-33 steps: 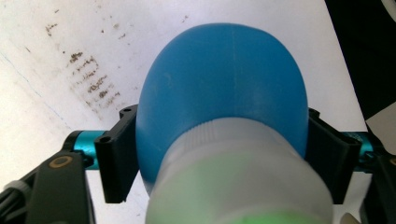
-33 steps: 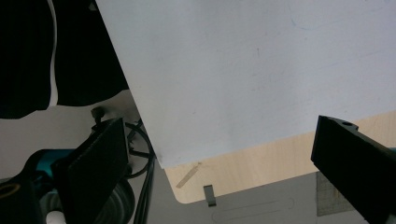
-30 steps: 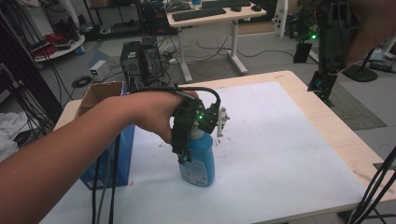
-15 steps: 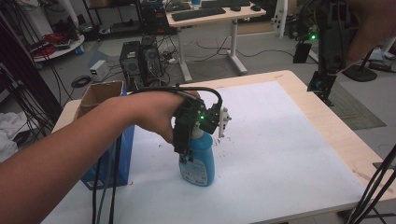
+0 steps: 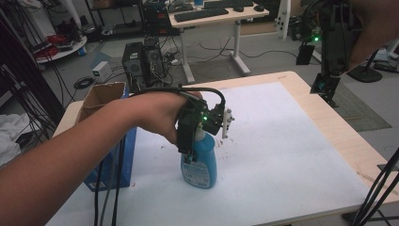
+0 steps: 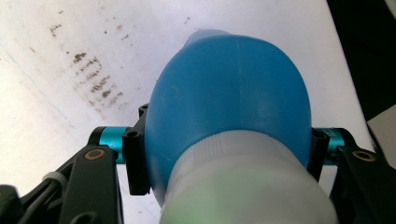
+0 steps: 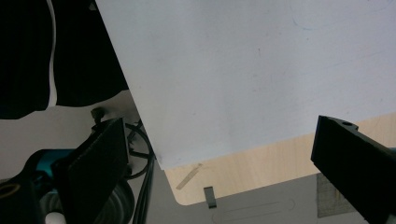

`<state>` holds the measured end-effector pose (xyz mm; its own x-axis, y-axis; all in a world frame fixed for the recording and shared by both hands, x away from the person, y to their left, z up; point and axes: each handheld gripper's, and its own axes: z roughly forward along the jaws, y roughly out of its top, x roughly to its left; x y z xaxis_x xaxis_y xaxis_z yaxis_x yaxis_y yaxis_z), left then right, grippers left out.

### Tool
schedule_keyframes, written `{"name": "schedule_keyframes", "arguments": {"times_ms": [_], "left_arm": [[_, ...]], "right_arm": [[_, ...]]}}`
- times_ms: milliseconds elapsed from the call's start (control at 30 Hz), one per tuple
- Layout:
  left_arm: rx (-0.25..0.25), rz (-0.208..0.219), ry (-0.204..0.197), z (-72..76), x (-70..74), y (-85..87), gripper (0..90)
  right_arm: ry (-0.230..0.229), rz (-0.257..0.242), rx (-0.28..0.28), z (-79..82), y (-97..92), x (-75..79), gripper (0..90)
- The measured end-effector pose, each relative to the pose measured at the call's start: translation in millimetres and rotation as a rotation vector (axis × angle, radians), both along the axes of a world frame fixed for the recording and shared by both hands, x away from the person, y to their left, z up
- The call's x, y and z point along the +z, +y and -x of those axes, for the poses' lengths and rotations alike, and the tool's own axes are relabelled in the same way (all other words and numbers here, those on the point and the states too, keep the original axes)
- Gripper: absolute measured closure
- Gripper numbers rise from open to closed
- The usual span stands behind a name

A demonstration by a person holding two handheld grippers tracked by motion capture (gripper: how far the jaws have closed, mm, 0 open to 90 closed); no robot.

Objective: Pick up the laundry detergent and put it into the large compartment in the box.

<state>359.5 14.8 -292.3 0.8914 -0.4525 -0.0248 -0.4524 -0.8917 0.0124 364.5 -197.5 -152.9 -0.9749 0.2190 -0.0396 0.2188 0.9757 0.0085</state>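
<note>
The step in hand is the grasp on the blue spray bottle (image 5: 199, 165), which stands upright on the white sheet of the tabletop (image 5: 291, 141), near the middle and a little to the left, just right of a blue cardboard box (image 5: 106, 141) at the left edge. The left tool (image 5: 193, 148) comes down on the bottle from above. In the left gripper view its jaws have just been closing and now press on both sides of the blue shoulder of the bottle (image 6: 229, 107), right below the white collar, so the left tool is clenched on the bottle. The bottle's base appears to rest on the sheet, so I judge the lift has not yet begun.

The right tool (image 5: 324, 87) hangs in the air above the far right edge of the tabletop, well apart from the bottle. The right gripper view shows its jaws spread wide with nothing between them.

The next move likely calls for a straight, steady lift. The grip sits high on a rounded, smooth shoulder, so the bottle could slip or swing if the hand tilts.
</note>
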Motion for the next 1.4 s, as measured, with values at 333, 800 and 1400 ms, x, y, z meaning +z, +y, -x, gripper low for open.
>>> {"name": "schedule_keyframes", "arguments": {"times_ms": [333,800,1400], "left_arm": [[0.071,0.039,0.043,6.4,37.7,14.9,37.9],[0.374,0.034,0.085,-0.7,114.8,71.2,37.9],[0.754,0.109,0.051,-30.2,171.6,157.0,37.9]], "right_arm": [[-0.002,-0.003,0.02,-1.0,2.5,0.6,3.3],[-0.001,0.003,0.068,-1.4,18.3,-8.3,3.3],[0.008,0.02,0.122,-10.9,37.8,-15.0,3.3]]}}
